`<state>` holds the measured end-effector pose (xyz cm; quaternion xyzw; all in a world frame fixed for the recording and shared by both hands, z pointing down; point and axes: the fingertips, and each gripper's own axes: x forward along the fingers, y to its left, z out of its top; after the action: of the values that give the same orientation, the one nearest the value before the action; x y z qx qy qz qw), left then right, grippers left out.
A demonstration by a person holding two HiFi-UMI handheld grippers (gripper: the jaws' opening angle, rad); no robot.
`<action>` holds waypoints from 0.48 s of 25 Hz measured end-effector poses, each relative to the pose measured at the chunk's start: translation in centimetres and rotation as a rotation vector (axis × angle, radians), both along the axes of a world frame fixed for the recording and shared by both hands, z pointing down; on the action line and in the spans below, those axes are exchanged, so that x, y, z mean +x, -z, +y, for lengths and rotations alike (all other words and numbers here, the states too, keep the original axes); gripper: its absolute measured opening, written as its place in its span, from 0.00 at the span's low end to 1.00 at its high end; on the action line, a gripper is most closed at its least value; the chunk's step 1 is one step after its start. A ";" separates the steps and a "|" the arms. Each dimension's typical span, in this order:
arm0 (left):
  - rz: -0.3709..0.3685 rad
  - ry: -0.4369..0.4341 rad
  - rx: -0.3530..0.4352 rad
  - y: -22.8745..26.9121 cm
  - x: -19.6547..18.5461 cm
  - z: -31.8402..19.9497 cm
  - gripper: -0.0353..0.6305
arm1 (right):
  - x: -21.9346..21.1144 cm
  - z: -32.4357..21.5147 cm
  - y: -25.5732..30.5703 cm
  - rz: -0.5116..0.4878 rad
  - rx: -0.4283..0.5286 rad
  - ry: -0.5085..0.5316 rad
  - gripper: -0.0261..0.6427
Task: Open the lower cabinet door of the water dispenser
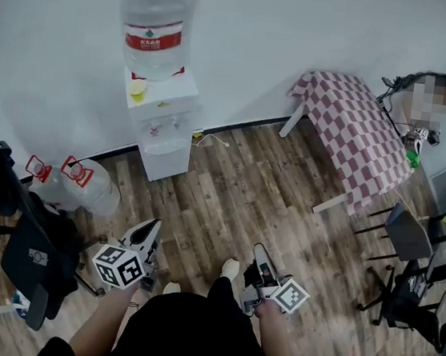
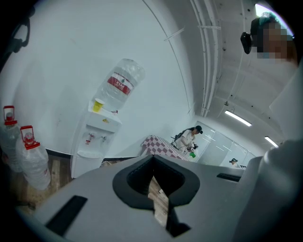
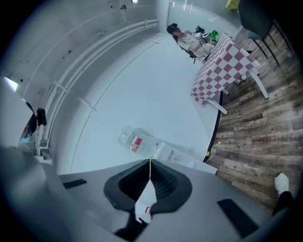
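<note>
Water dispenser (image 1: 162, 125) against white wall (image 1: 306, 30)

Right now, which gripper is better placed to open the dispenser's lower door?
Left, probably: the left gripper lines up with the dispenser; the right gripper stands off to its side. Both are shut.

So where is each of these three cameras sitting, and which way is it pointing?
Head view: on the person's head, looking steeply down at the floor and water dispenser; forearms, left gripper and right gripper show.
Left gripper view: on the left gripper, looking along its shut jaws toward the dispenser.
Right gripper view: on the right gripper, tilted sideways, shut jaws facing the dispenser.
Shared: all three show the dispenser and checked table.
</note>
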<state>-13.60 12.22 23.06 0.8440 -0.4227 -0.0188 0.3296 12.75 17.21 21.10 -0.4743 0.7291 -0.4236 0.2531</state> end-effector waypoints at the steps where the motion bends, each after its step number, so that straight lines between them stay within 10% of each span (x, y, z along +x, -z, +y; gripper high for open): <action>1: 0.000 0.005 -0.002 -0.1 0.8 -0.6 0.07 | 0.7 -0.6 0.0 -0.003 0.000 0.005 0.07; 12: -0.022 -0.013 0.047 3.4 13.9 -7.9 0.07 | 11.1 -7.0 0.6 -0.038 0.018 0.054 0.07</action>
<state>0.30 4.30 19.69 0.8544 -0.4204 -0.0174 0.3049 23.83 10.17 20.52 -0.4439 0.7407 -0.4325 0.2595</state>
